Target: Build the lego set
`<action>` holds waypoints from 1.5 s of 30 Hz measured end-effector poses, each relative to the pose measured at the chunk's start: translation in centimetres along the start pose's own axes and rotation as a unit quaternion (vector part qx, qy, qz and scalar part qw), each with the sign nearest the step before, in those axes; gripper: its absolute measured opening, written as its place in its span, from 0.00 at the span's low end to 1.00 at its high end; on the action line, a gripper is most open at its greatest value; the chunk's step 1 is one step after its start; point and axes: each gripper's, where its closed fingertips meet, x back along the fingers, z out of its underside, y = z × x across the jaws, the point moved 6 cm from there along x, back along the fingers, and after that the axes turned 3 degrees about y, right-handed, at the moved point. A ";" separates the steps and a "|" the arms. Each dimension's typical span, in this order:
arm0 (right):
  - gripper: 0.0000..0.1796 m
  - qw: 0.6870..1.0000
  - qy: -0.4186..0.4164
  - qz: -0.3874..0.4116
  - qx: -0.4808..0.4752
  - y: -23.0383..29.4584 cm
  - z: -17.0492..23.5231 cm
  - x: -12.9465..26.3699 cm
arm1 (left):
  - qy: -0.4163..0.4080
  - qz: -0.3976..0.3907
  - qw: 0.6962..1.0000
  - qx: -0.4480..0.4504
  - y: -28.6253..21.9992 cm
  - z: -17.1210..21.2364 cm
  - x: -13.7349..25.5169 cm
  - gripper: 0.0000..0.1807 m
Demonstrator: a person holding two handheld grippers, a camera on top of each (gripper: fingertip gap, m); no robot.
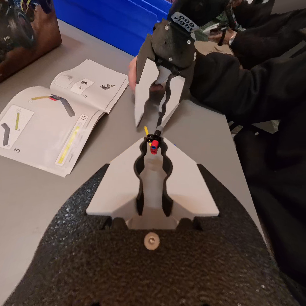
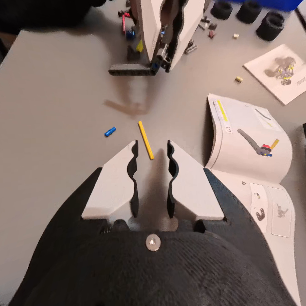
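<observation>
My left gripper (image 1: 153, 140) is shut on a small Lego assembly (image 1: 154, 146): a red piece with a blue pin, a black connector and a dark grey beam. In the right wrist view the left gripper (image 2: 159, 66) holds it above the table, with the beam (image 2: 132, 72) sticking out to the left. My right gripper (image 2: 152, 142) is open and low over the table. A yellow axle (image 2: 145, 140) lies on the table between its fingertips. A blue pin (image 2: 110, 132) lies loose to its left. The right gripper (image 1: 151, 124) faces the left one, tips close together.
An open instruction booklet (image 2: 248, 140) lies beside the right gripper and also shows in the left wrist view (image 1: 66, 115). A second booklet (image 2: 278, 72), three black tyres (image 2: 268, 26) and loose parts (image 2: 129, 24) lie farther off. A blue bin (image 1: 107, 21), the set's box (image 1: 24, 33) and a dark sleeve (image 1: 231, 91) border the table. Some 7 centimetres of space lies between my two pairs of fingers.
</observation>
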 end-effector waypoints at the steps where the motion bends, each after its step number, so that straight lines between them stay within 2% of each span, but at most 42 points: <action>1: 0.15 1.000 0.005 -0.015 -0.003 0.0 0.1 -0.3 | 0.003 0.000 1.000 0.002 0.0 0.1 -0.1 0.08; 4: 0.06 0.999 0.025 -0.028 -0.002 -0.2 0.7 -0.8 | 0.005 0.006 1.000 -0.003 -0.1 0.1 -0.3 0.08; 8: 0.02 0.999 0.021 -0.040 0.008 -0.2 0.9 -0.7 | 0.006 0.018 1.000 -0.003 -0.3 0.1 -0.7 0.08; 14: 0.01 0.999 0.022 -0.043 -0.001 -0.3 0.9 -0.8 | 0.021 0.021 0.999 -0.012 -0.3 0.5 -1.3 0.08; 18: 0.01 1.000 0.018 -0.021 -0.001 -0.5 0.7 -0.7 | 0.035 -0.022 0.999 -0.024 0.4 0.7 -1.1 0.08; 22: 0.01 0.996 -0.078 0.023 -0.024 -0.8 -0.6 1.2 | 0.012 -0.042 0.999 -0.033 0.7 0.2 -0.4 0.08; 24: 0.01 0.993 -0.098 0.066 -0.014 -1.1 -0.6 1.8 | -0.008 -0.037 0.999 -0.027 0.7 -0.1 -0.4 0.08; 27: 0.01 0.991 -0.099 0.089 0.017 -0.8 -1.0 1.8 | -0.028 -0.036 0.999 -0.026 1.1 -0.1 -0.1 0.08; 31: 0.01 0.984 -0.139 0.103 0.051 -0.3 -2.9 2.7 | -0.046 -0.022 0.998 -0.028 1.1 -0.2 0.2 0.08; 38: 0.01 0.983 -0.109 0.129 0.074 -0.1 -3.3 2.8 | -0.027 -0.030 0.998 -0.046 1.0 0.1 -0.2 0.07; 45: 0.01 0.986 -0.087 0.122 0.068 -0.2 -3.0 1.9 | 0.005 -0.057 0.997 -0.059 1.2 0.4 -0.7 0.07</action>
